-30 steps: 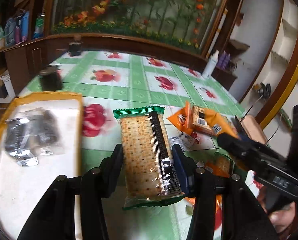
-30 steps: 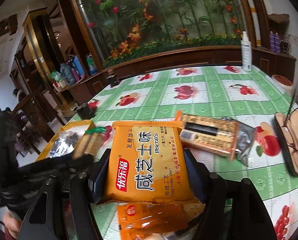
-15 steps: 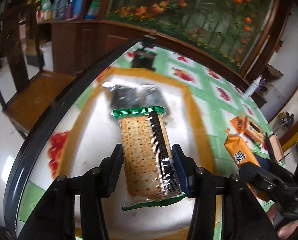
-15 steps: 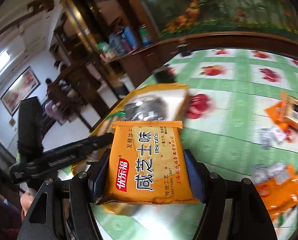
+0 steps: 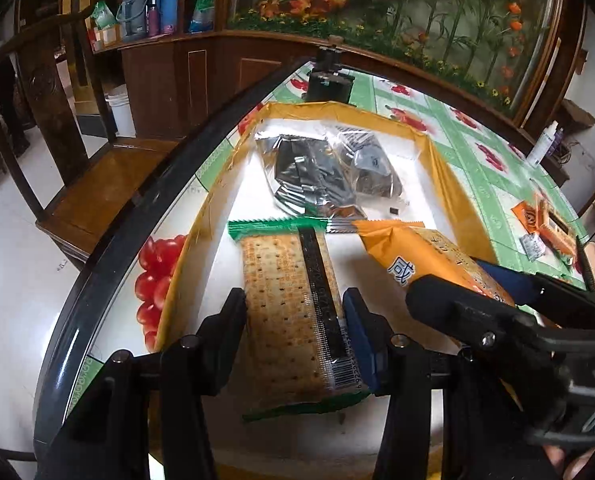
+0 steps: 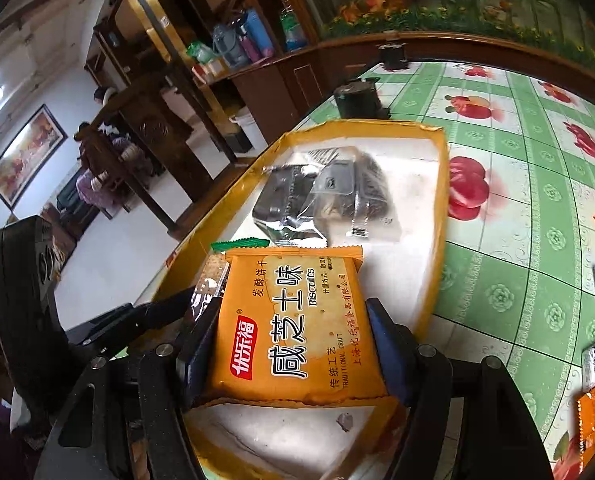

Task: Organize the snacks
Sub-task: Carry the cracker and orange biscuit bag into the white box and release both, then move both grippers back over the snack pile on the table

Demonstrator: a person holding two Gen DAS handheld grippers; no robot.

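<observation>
My left gripper (image 5: 295, 314) is shut on a green-edged cracker pack (image 5: 289, 300), held over the near part of a yellow-rimmed white tray (image 5: 437, 168). My right gripper (image 6: 291, 334) is shut on an orange biscuit pack (image 6: 293, 320), held beside the cracker pack over the same tray (image 6: 437, 216). The orange pack also shows in the left wrist view (image 5: 421, 256), and the cracker pack's green tip shows in the right wrist view (image 6: 237, 245). Silver and dark snack packets (image 5: 321, 176) lie at the tray's far end (image 6: 329, 196).
The tray sits near the table's left edge (image 5: 137, 216), with a wooden chair (image 5: 97, 184) beyond. A black box (image 5: 329, 86) stands past the tray. More orange and small wrapped snacks (image 5: 545, 228) lie on the green fruit-print cloth (image 6: 529, 184) to the right.
Both grippers have carried their packs leftward from the snack pile to above the tray, and now sit lower and closer to the silver packets. Grips unchanged.
</observation>
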